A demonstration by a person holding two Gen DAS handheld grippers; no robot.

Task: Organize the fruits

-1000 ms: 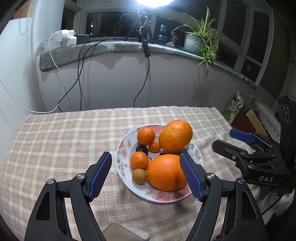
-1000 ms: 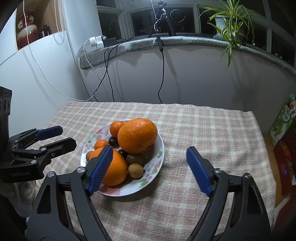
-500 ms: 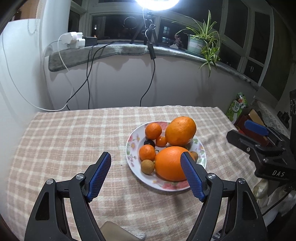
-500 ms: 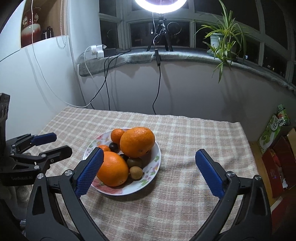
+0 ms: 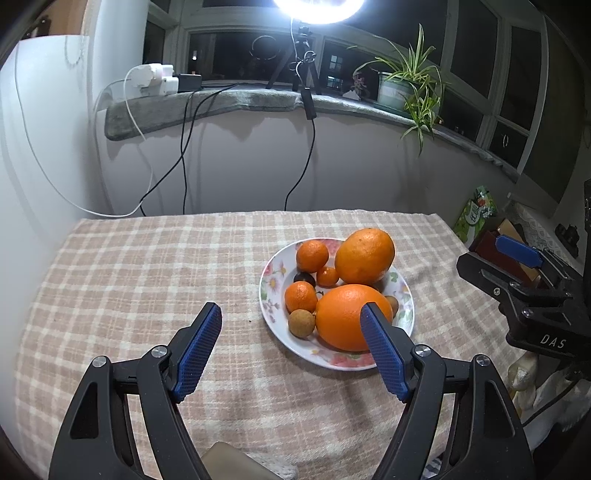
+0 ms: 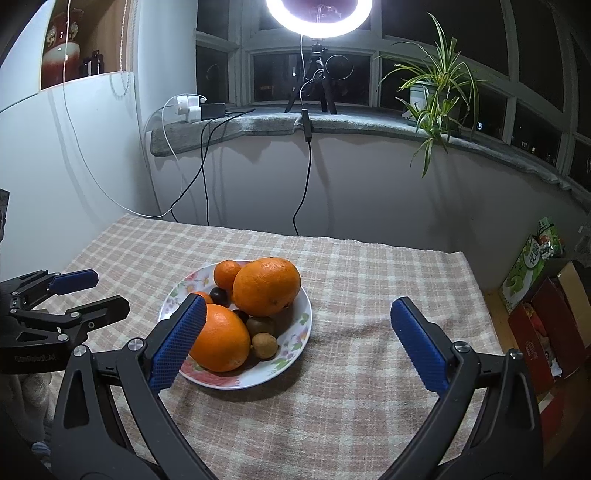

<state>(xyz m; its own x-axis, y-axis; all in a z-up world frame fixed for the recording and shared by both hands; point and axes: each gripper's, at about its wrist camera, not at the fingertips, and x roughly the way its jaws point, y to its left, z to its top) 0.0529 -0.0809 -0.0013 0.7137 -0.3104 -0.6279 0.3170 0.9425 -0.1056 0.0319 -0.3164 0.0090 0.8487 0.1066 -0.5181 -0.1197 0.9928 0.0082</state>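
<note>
Left wrist view: the left gripper (image 5: 291, 347) is seen with its jaws spread and nothing between them, above the checked tablecloth (image 5: 147, 280); its blue ribbed pads (image 5: 197, 350) are matte and flat. To its right the floral plate (image 5: 271, 295), glossy and round-rimmed, is shown bearing the fruit: a small tangerine (image 5: 312, 255), a dark round fruit (image 5: 304, 277), a brown longan-like fruit (image 5: 301, 323), and two large oranges (image 5: 347, 321) with pebbled skin. At the far right the right gripper (image 5: 517, 266) is seen from the side.

Right wrist view: at the far left a red vase (image 6: 61, 44) on a shelf is shown, which the other view does not give; below it the left gripper (image 6: 85, 291) is seen from outside. The plate (image 6: 295, 332) lies left of centre, and a greenish-brown fruit (image 6: 260, 325), possibly a kiwi, is disclosed behind the near orange (image 6: 221, 341). The right gripper (image 6: 299, 339) is held with jaws fully spread and empty, over bare cloth beside the plate. Behind are seen a ring light (image 6: 317, 18), cables along a grey stone sill (image 6: 258, 122), a spider plant (image 6: 436, 92), dark panes, and cartons (image 6: 532, 266) on the floor at right.
</note>
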